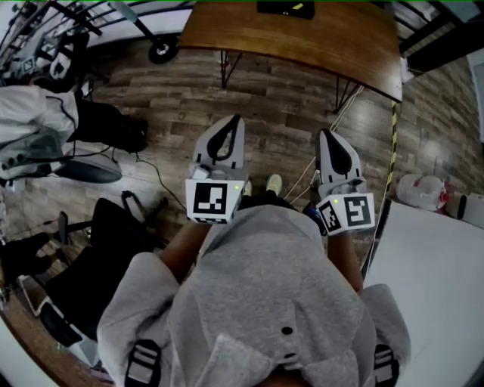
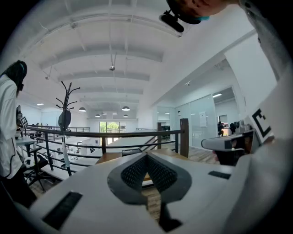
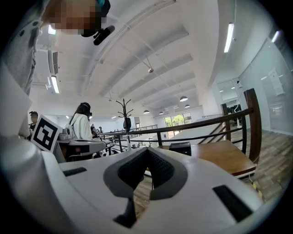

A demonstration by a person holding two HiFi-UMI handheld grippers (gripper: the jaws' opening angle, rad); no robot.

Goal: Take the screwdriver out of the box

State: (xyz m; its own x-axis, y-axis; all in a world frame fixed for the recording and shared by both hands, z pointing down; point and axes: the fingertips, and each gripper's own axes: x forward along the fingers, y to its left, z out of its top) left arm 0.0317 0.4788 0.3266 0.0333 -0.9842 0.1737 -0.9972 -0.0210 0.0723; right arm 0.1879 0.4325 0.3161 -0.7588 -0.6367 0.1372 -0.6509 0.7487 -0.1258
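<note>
1. The left gripper (image 1: 235, 121) is fully closed. Its ribbed grey pads (image 2: 135, 173) meet with nothing between them, and it is held roughly level in front of the person's chest.
2. The right gripper (image 1: 324, 134) is closed and empty too, a little apart from the left one.
3. Both hang over the wood-plank floor (image 1: 280, 113), short of the brown wooden tabletop (image 1: 318, 45).
4. A dark boxy object (image 1: 285, 7) lies toward that tabletop's far edge. I cannot tell whether it is the task's box, and no screwdriver shows in any view.
5. Risks, as I judge them:
   - Reaching in with the jaws closed would shove the screwdriver or box rather than grasp it.
   - The loose pale cables (image 1: 308, 172) near the feet could snag a forward step.
   - The wrong container could be approached, because the target is unconfirmed.
</note>
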